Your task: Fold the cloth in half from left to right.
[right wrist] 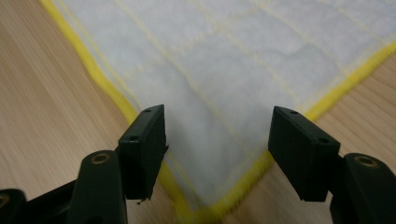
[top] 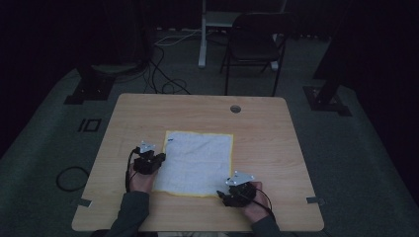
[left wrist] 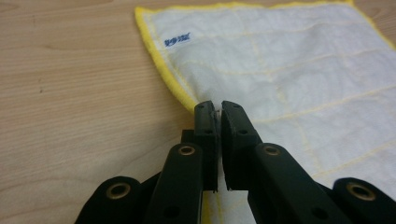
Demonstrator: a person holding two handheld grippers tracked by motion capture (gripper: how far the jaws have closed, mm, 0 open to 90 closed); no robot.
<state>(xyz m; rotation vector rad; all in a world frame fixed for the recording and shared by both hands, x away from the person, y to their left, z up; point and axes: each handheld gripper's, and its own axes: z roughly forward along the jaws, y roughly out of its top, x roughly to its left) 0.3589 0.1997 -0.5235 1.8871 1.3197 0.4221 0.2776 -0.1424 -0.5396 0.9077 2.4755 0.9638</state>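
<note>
A white cloth (top: 197, 160) with a yellow hem lies flat on the wooden table (top: 267, 128). It has a small blue label (left wrist: 178, 39) near its far left corner. My left gripper (top: 160, 159) sits at the cloth's left edge. In the left gripper view the left gripper (left wrist: 215, 109) has its jaws pressed together on the yellow hem of the cloth (left wrist: 289, 60). My right gripper (top: 221, 195) is at the near right corner. In the right gripper view the right gripper (right wrist: 217, 126) stands open, and that corner of the cloth (right wrist: 224, 60) lies between its jaws untouched.
A round cable hole (top: 235, 108) sits near the table's far edge. Behind the table stand a dark folding chair (top: 254, 44) and a white post (top: 202, 34). Cables (top: 71, 177) and black stand bases (top: 91, 89) lie on the grey floor.
</note>
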